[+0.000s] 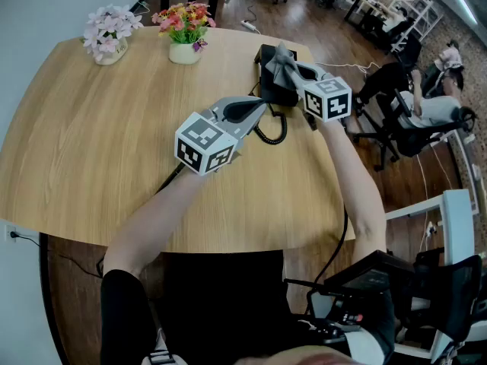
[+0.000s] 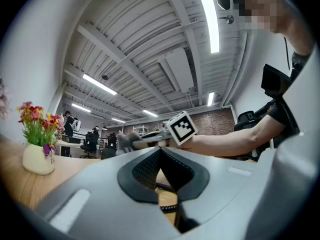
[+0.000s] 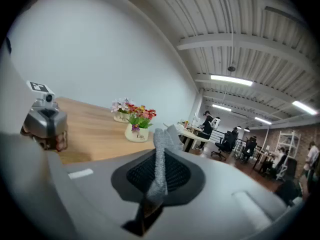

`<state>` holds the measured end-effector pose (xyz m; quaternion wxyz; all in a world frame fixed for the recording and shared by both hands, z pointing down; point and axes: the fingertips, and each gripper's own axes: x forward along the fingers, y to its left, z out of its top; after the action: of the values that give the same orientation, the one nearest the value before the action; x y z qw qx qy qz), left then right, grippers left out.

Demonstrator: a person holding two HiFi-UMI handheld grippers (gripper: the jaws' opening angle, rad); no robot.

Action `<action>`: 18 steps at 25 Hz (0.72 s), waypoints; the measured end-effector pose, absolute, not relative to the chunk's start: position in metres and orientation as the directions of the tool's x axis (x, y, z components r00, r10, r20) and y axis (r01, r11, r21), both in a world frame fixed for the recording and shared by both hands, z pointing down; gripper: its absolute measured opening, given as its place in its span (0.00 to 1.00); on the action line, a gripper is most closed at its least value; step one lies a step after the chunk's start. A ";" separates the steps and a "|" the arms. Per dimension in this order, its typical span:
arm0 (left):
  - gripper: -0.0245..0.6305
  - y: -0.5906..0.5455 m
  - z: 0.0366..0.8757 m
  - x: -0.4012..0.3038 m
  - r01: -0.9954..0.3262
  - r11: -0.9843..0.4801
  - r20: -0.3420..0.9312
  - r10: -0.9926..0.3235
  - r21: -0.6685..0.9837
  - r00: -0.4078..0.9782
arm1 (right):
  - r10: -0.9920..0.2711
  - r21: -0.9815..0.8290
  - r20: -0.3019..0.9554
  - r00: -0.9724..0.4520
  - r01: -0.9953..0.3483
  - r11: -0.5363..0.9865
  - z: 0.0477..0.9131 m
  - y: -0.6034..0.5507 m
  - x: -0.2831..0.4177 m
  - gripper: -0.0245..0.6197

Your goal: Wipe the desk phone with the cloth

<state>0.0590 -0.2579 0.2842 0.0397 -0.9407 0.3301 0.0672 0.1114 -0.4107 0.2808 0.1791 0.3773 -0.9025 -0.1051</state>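
Observation:
A black desk phone (image 1: 272, 90) stands at the far right of the round wooden table (image 1: 114, 143), its coiled cord (image 1: 274, 134) looping toward me. My right gripper (image 1: 294, 73) hovers over the phone, shut on a grey cloth (image 1: 281, 61). In the right gripper view the cloth (image 3: 160, 159) stands up between the closed pads. My left gripper (image 1: 259, 106) is shut and holds nothing, just left of the phone above the cord. In the left gripper view its tips (image 2: 161, 150) meet, with the cord (image 2: 167, 188) below them and the cloth (image 2: 127, 140) beyond.
Two flower pots stand at the table's far side, a pink one (image 1: 110, 36) and a white one with red and yellow blooms (image 1: 185, 33). Past the table's right edge are office chairs and a seated person (image 1: 426, 105). Wood floor lies beyond.

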 end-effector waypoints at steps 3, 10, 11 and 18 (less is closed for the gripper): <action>0.04 -0.250 0.287 0.068 -0.608 -0.792 -0.141 -0.597 -0.056 0.790 | -0.741 0.421 0.270 -0.615 -0.616 0.665 0.288 -0.442 0.094 0.07; 0.04 -0.246 0.289 0.072 -0.600 -0.798 -0.141 -0.588 -0.055 0.796 | -0.823 0.623 0.278 -0.495 -0.559 0.547 0.295 -0.505 0.067 0.07; 0.04 -0.245 0.288 0.072 -0.599 -0.799 -0.143 -0.587 -0.055 0.797 | -0.825 0.638 0.297 -0.481 -0.543 0.546 0.302 -0.509 0.065 0.07; 0.04 -0.246 0.286 0.070 -0.592 -0.804 -0.145 -0.580 -0.062 0.802 | -0.785 0.652 0.341 -0.518 -0.471 0.594 0.332 -0.463 0.071 0.07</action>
<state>0.0696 -0.2456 0.2860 0.0521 -0.9478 0.3090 0.0597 0.0710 -0.4629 0.3318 0.3159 0.3760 -0.8349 -0.2484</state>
